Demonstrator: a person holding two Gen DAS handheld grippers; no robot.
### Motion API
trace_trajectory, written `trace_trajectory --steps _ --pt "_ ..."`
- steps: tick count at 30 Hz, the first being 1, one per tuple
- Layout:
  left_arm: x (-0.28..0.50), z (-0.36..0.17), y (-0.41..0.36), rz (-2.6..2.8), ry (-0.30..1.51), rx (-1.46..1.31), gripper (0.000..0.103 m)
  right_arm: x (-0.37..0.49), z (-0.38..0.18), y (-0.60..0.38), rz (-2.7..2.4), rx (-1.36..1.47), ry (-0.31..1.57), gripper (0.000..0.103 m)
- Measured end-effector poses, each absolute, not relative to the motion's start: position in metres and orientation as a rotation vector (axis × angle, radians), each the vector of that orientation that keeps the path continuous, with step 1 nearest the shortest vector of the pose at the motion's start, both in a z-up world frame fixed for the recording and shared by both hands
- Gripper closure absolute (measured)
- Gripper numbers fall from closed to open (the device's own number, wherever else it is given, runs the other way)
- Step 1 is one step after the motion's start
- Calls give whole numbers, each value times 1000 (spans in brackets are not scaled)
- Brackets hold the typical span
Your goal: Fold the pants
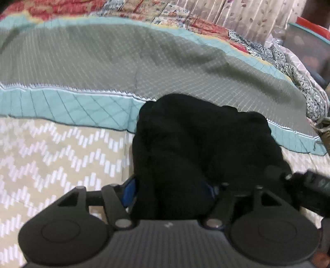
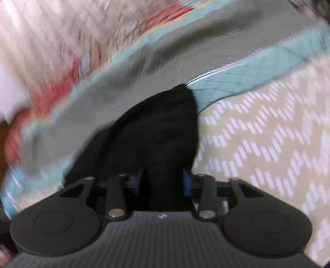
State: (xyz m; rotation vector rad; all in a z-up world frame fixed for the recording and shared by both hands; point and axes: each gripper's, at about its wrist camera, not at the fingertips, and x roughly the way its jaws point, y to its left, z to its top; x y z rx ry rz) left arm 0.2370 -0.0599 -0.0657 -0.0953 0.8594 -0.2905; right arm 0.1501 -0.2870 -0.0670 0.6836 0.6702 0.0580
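Black pants [image 1: 198, 148] bunched on the bed [image 1: 51, 152], partly over a quilt [image 1: 86, 61], cloth between the jaws of left gripper [image 1: 171, 191] and right gripper [image 2: 163, 183], grip uncertain through blur; folding looks underway, final fold unfinished.

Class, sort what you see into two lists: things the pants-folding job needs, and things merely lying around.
Needed:
pants
left tool
right tool

Lying around:
quilt
zigzag sheet
curtain
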Motion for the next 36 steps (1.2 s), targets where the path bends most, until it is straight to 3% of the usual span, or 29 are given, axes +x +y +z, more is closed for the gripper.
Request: trace_trajectory --steps 2,9,19,22,26,36 --pt "233 -61 -56 -296 865 -81 30 145 -65 -293 55 701 679 48" --pt "196 -35 -30 -254 890 -98 27 78 -33 -292 16 605 595 47" --pt "102 -29 -7 -190 938 20 20 6 -35 -252 22 595 690 44" --pt "78 -25 1 -164 943 19 16 -14 -34 -240 25 597 709 39" --pt "49 -17 9 -131 909 42 3 -33 -31 -223 47 598 732 28" --pt "13 -8 17 -87 877 75 0 -62 -30 -195 74 612 790 21"
